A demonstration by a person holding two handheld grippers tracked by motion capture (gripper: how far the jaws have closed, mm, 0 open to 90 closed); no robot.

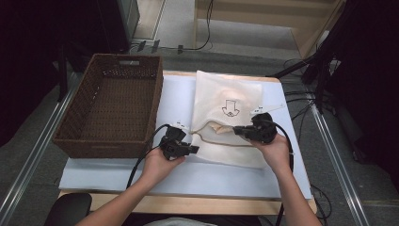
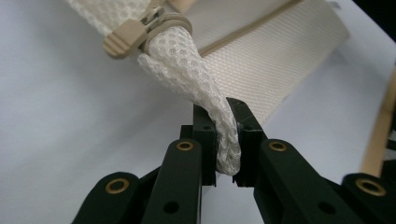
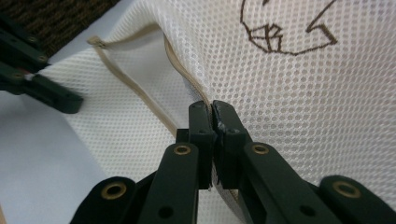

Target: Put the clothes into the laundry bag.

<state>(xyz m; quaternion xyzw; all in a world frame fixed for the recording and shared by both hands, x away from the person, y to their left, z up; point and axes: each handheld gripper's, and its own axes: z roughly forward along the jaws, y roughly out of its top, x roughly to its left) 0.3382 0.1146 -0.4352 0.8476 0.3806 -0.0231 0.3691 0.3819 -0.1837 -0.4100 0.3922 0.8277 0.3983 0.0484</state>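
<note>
Pinching the mesh bag (image 1: 226,101) corner, the left gripper (image 2: 227,140) grips; right gripper (image 3: 212,114) clamps its zipper edge (image 3: 175,63); bare mat (image 1: 188,176) fills lower frame.

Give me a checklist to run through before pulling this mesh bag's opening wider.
1. Left gripper shut on the bag's twisted mesh corner: ok.
2. Right gripper shut on the mesh bag by the opening's edge: ok.
3. Cord stopper free of the left fingers: ok.
4. Opening already parted between the grippers: ok, partly.
5. Basket clear of the bag: ok, beside it.
6. What is inside the bag: cannot tell.
</note>
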